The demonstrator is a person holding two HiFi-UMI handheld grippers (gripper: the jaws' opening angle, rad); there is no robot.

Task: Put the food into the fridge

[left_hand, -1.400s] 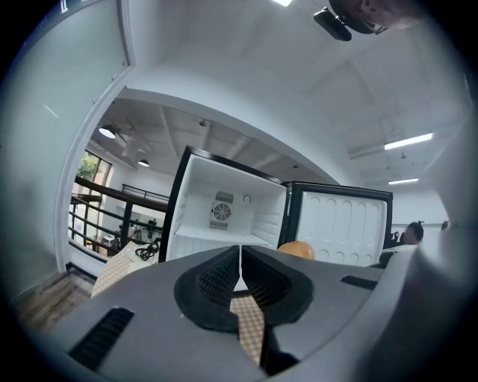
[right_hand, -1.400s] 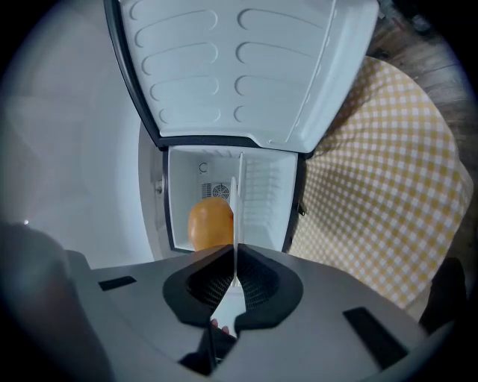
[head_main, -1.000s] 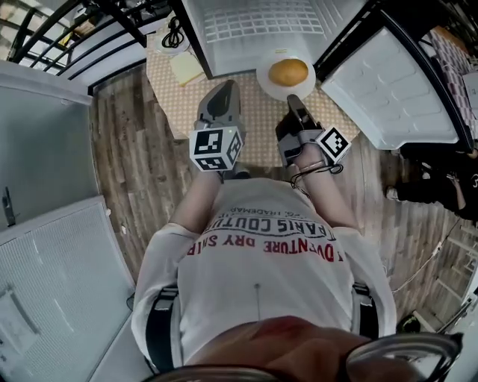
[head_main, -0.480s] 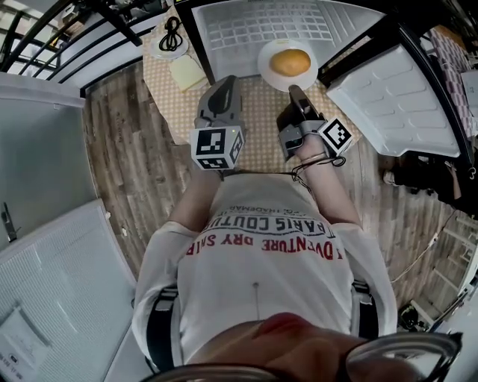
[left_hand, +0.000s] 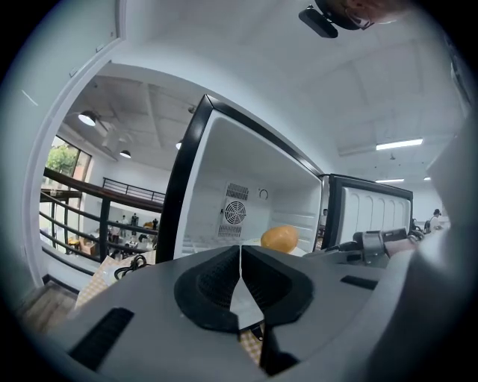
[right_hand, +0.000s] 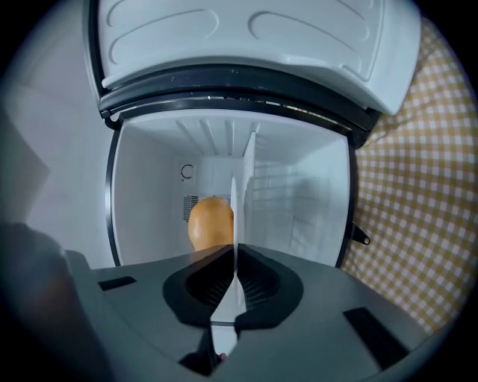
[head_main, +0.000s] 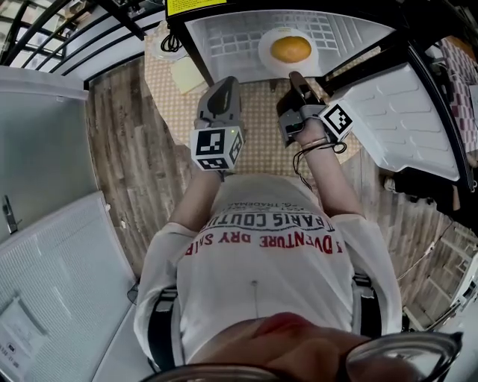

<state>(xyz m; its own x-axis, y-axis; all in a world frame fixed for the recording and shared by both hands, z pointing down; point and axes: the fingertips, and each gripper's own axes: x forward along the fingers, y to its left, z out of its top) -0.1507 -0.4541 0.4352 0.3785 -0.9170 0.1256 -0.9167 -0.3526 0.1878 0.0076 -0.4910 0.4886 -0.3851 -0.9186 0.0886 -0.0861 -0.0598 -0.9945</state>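
Bun [head_main: 290, 49] sits on a plate [head_main: 267, 61] inside the open fridge [head_main: 224, 37], right gripper [head_main: 293, 75] clamping its rim, left gripper [head_main: 223, 83] closed empty.

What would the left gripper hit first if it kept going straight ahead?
Probably the open fridge's back wall near its fan vent; the left gripper points left of the food, though depth is unclear.

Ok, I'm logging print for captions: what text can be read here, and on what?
"PARIS COUTU", upside down, cut off: shirt.
"DVENTURE DRY", upside down, both ends unclear: same shirt.
Yellow label on the fridge edge: too small to read.
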